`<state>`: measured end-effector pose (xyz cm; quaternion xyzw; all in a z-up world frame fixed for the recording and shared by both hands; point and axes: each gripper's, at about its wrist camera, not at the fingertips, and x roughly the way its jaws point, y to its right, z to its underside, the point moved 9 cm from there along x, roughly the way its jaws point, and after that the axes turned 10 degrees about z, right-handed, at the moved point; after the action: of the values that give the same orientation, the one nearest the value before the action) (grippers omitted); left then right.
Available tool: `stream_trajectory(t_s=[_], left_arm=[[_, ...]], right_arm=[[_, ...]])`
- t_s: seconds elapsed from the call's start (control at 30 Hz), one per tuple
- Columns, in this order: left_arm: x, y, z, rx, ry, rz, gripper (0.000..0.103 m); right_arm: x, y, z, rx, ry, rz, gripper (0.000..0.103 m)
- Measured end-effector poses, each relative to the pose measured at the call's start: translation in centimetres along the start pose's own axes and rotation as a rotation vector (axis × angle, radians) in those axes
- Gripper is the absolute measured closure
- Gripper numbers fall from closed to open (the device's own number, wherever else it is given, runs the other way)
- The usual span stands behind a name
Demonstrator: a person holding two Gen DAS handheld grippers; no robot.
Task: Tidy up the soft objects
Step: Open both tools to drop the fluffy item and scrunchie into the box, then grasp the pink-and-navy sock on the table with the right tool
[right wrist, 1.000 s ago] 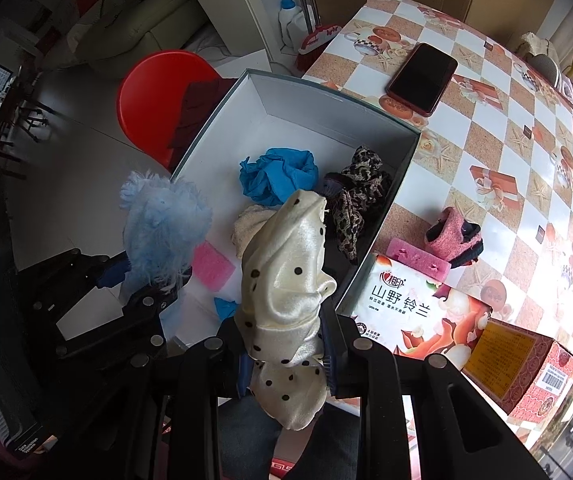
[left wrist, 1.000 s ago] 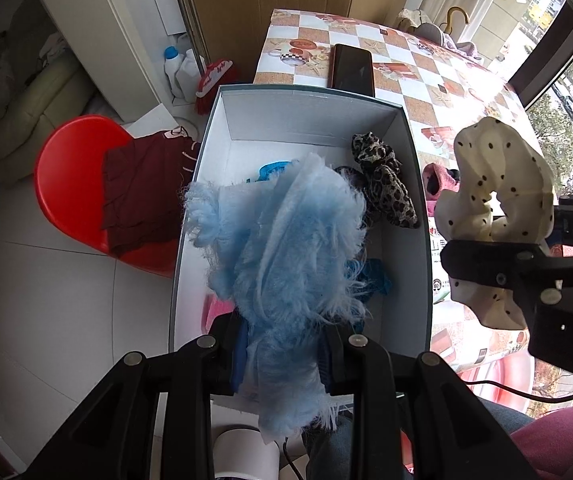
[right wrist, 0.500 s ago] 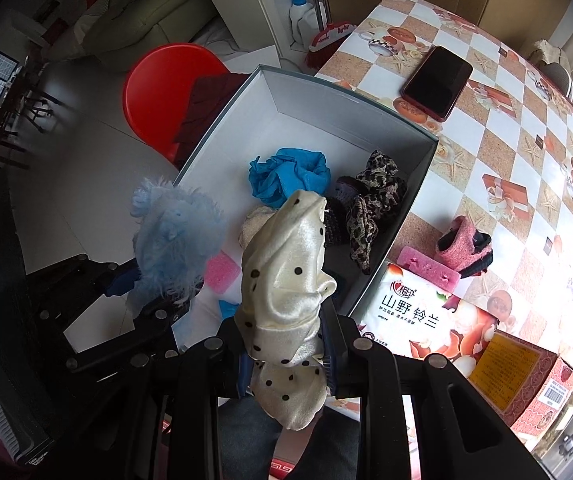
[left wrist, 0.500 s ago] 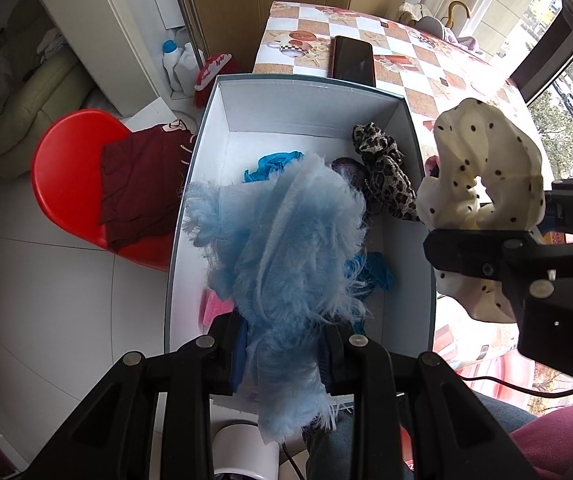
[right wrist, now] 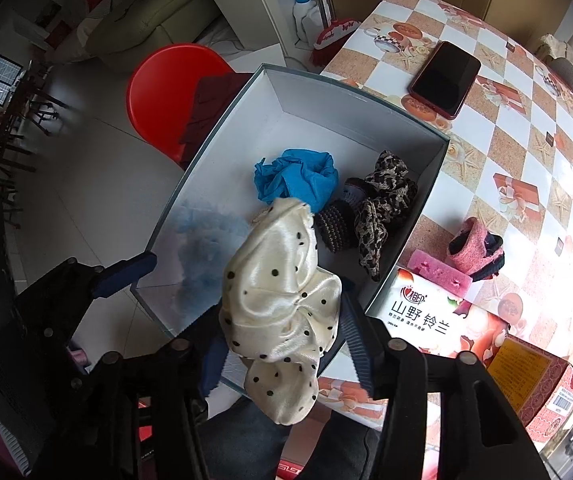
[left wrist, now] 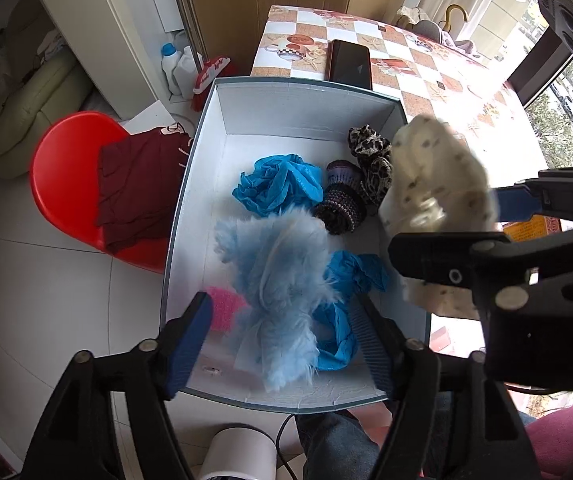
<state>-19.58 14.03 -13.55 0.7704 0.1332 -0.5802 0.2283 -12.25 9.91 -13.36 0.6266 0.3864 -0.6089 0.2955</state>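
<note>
A white box (left wrist: pixel 306 84) with a grey-blue rim lies under both grippers. My left gripper (left wrist: pixel 282 344) points down into it with its jaws opening wide. A fluffy light-blue piece (left wrist: pixel 282 280) hangs blurred between the pads, free of them. In the right wrist view my right gripper (right wrist: pixel 284 348) is also opening. A cream polka-dot scrunchie (right wrist: pixel 282 304) sags loose between its pads over the box's near edge. The box holds a crumpled blue cloth (left wrist: pixel 278 186), a dark knitted roll (left wrist: pixel 340 204), a leopard scrunchie (left wrist: pixel 370 160), a second blue cloth (left wrist: pixel 350 280) and a pink sponge (left wrist: pixel 224 306).
The box rests on the edge of a checkered table (right wrist: pixel 506 152) with a dark phone (right wrist: pixel 446 80). A pink sponge (right wrist: pixel 438 276), a pink knitted piece (right wrist: pixel 474 248) and a printed carton (right wrist: pixel 426 320) lie right of the box. A red chair (left wrist: pixel 66 176) stands left of it.
Both grippers went from shut to open. The fluffy blue piece slipped down out of the left pads, and the cream scrunchie came loose in the right ones.
</note>
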Motion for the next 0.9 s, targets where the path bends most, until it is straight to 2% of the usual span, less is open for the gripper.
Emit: stream_trajectory(t_s=[0.07, 0.1, 0.13, 0.2, 0.33, 0.47, 0.57, 0.67, 0.9], left_arm=[[0.0, 0.2, 0.0, 0.001, -0.003, 0.010, 0.020], [0.1, 0.2, 0.0, -0.003, -0.010, 0.017, 0.018], [0.2, 0.3, 0.0, -0.009, -0.010, 0.029, 0.016], [0.3, 0.5, -0.1, -0.030, -0.003, 0.060, 0.000], [0.4, 0.6, -0.7, -0.071, 0.005, 0.105, 0.000], [-0.2, 0.9, -1.7, -0.093, 0.037, 0.112, 0.000], [-0.3, 1.4, -2.4, -0.100, 0.037, 0.109, 0.000], [-0.3, 2.0, -2.7, -0.089, 0.027, 0.103, 0.000], [-0.2, 3.4, -2.5, -0.077, -0.001, 0.091, 0.000]], right_arm=[[-0.1, 0.2, -0.2, 0.009, 0.005, -0.010, 0.038], [-0.1, 0.4, -0.2, 0.018, 0.002, -0.015, 0.032], [-0.1, 0.7, -0.3, 0.032, 0.000, -0.015, 0.015], [-0.5, 1.8, -0.6, 0.068, 0.009, -0.014, 0.004], [-2.0, 5.3, -1.3, 0.143, 0.035, -0.021, 0.004], [-2.2, 12.1, -1.9, 0.275, 0.025, 0.068, 0.001], [-0.1, 16.7, -1.5, 0.373, -0.056, 0.131, 0.001], [3.0, 19.0, -0.9, 0.403, -0.160, 0.151, 0.001], [10.1, 19.3, 0.1, 0.417, -0.342, 0.084, 0.001]])
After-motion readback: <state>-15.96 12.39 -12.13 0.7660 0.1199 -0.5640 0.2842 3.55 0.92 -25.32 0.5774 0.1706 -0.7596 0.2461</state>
